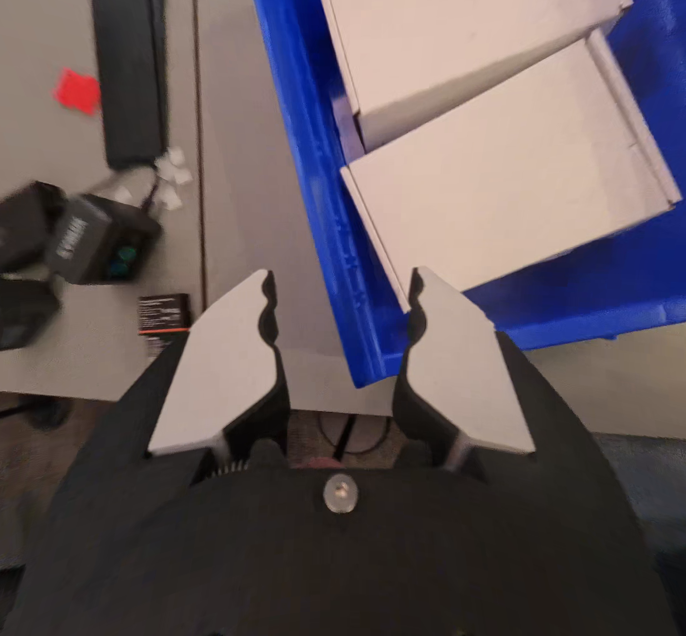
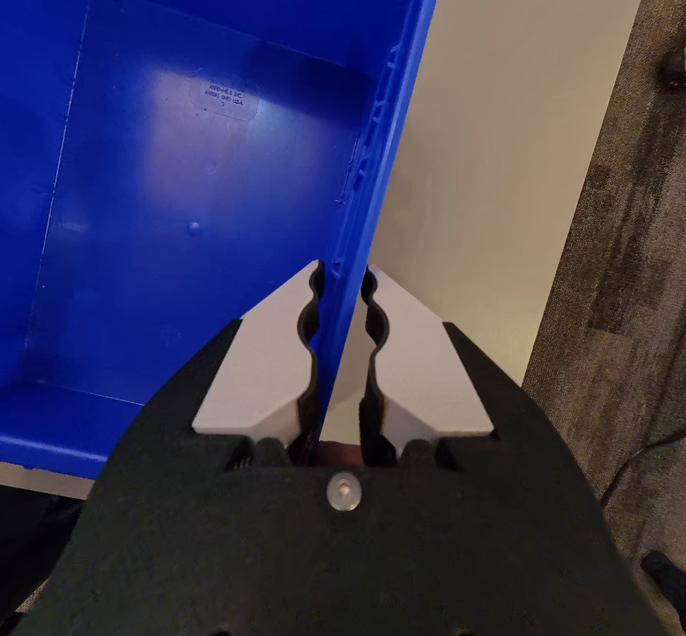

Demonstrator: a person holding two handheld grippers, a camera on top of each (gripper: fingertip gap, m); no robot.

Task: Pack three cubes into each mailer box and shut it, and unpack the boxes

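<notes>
Pale grey bench [image 1: 237, 135] surface is seen under a blue plastic bin [image 1: 297, 135], with mottled grey carpet [image 2: 612, 284] beyond the bench edge in the right wrist view.

Two white mailer boxes are seen shut inside the blue bin in the left wrist view: the farther mailer box [image 1: 464, 31] rests partly on top of the nearer mailer box [image 1: 512, 180], and both are tilted against the bin's walls. No cubes are visible.

The left hand-held gripper [image 1: 341, 284] is held over the bin's near corner with its jaws wide apart and nothing between them; one fingertip is seen just beside the nearer mailer box's corner, though contact cannot be confirmed. The picture is blurred by motion.

Away from the bin, past a seam in the bench, a long black device [image 1: 130, 61] is seen, with a red tag [image 1: 76, 93] beside it, black adapter blocks [image 1: 100, 239] with cables, and a small dark card [image 1: 163, 315] near the bench edge.

In the right wrist view another blue bin [image 2: 185, 172] is seen with a bare, glossy floor. The right hand-held gripper [image 2: 343, 269] straddles this bin's side wall, one finger inside and one outside; the jaws are narrowly apart around the wall, and whether the pads press it cannot be told.
</notes>
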